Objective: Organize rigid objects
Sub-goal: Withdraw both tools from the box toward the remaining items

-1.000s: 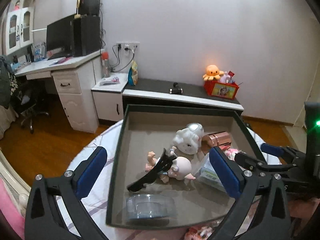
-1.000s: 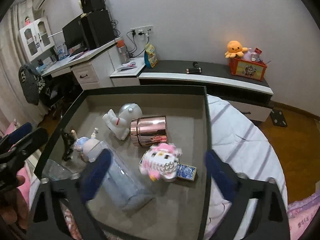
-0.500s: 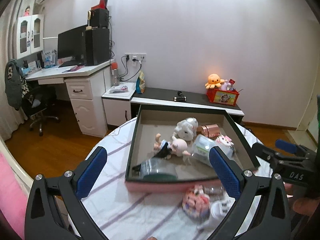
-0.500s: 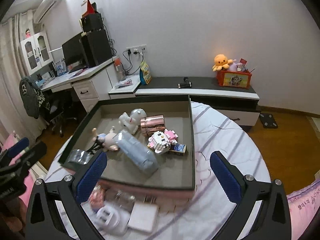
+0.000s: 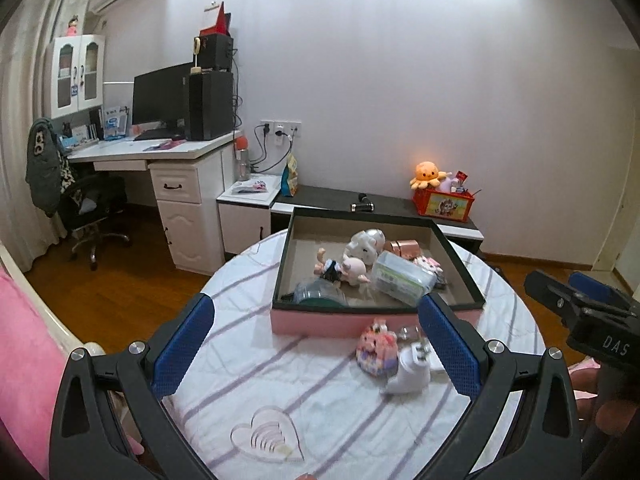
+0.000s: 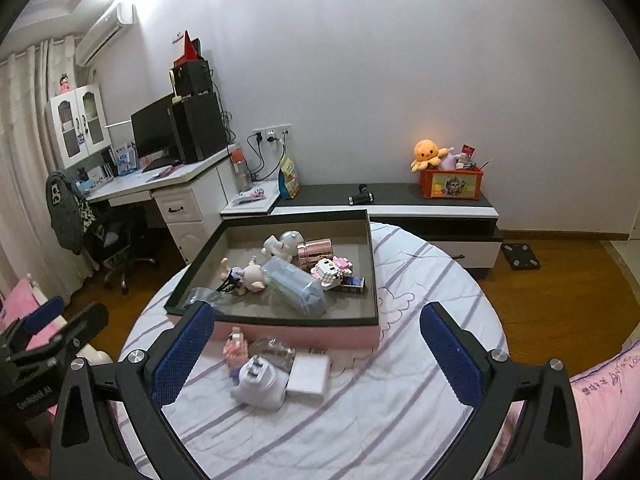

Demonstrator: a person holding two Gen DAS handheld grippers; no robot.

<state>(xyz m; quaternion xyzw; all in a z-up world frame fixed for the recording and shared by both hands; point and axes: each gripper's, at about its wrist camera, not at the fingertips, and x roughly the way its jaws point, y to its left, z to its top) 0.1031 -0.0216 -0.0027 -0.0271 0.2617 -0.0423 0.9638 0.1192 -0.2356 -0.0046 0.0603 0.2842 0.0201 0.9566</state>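
Note:
A pink box with a dark rim (image 5: 376, 310) (image 6: 276, 318) stands on the round striped table (image 5: 312, 392) (image 6: 400, 380). Inside lie a white astronaut figure (image 5: 366, 242) (image 6: 280, 243), a rose-gold can (image 5: 404, 247) (image 6: 315, 251), a pig doll (image 5: 352, 270) (image 6: 250, 276), a clear case (image 5: 402, 278) (image 6: 298, 290) and a brick figure (image 6: 330, 270). In front of the box lie a white plug (image 5: 408, 372) (image 6: 260, 384), a small pink figure (image 5: 376, 344) (image 6: 236, 346) and a white block (image 6: 310, 374). My left gripper (image 5: 316, 348) and right gripper (image 6: 316, 354) are open, empty, held back above the table.
A clear heart-shaped piece (image 5: 266, 436) lies near the table's front edge. A clear small item (image 6: 274, 350) sits by the plug. Behind the table stand a low dark cabinet (image 6: 400, 204), a white desk (image 5: 168, 160) and an office chair (image 5: 92, 208). Pink bedding (image 6: 604, 392) flanks the table.
Both grippers have pulled back and up from over the box. The whole table and the loose items in front of the box have come into view.

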